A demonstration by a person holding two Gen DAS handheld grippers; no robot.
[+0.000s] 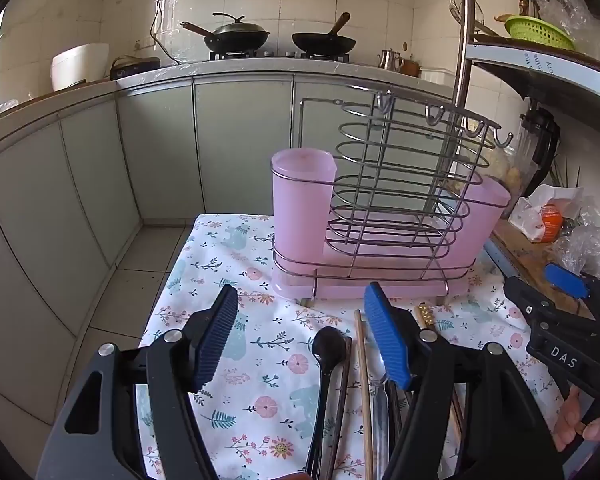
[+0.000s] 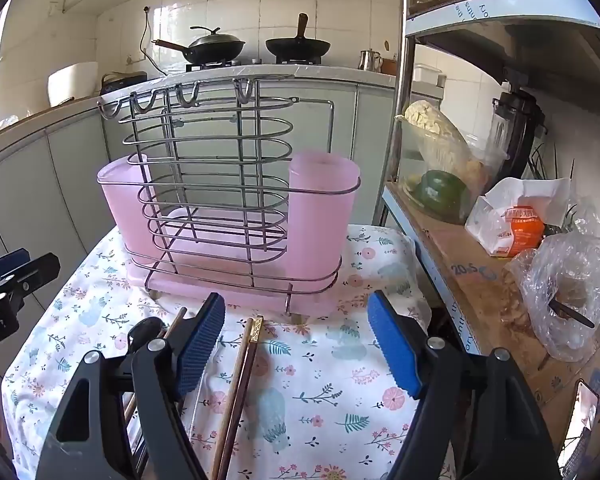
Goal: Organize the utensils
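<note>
A wire utensil rack [image 1: 400, 200] [image 2: 220, 184] with two pink cups [image 1: 300, 204] [image 2: 320, 216] stands on a pink tray at the far side of a floral-cloth table [image 1: 236, 312]. Loose utensils lie in front of it: a dark spoon [image 1: 329, 350], a single wooden chopstick [image 1: 363, 380], a metal utensil [image 1: 380, 408], and a pair of brown chopsticks [image 2: 240, 376]. My left gripper [image 1: 304, 340] hangs open above the spoon and the wooden chopstick, holding nothing. My right gripper [image 2: 296, 344] is open over the chopstick pair, empty. The other gripper [image 1: 560, 320] [image 2: 8, 288] shows at each view's edge.
A shelf unit [image 2: 480, 280] to the right holds plastic bags, a packet [image 2: 516, 224], a blender and a green basket [image 1: 536, 32]. Behind the table runs a kitchen counter with two woks [image 1: 236, 36] on a stove. Tiled floor [image 1: 140, 272] lies left of the table.
</note>
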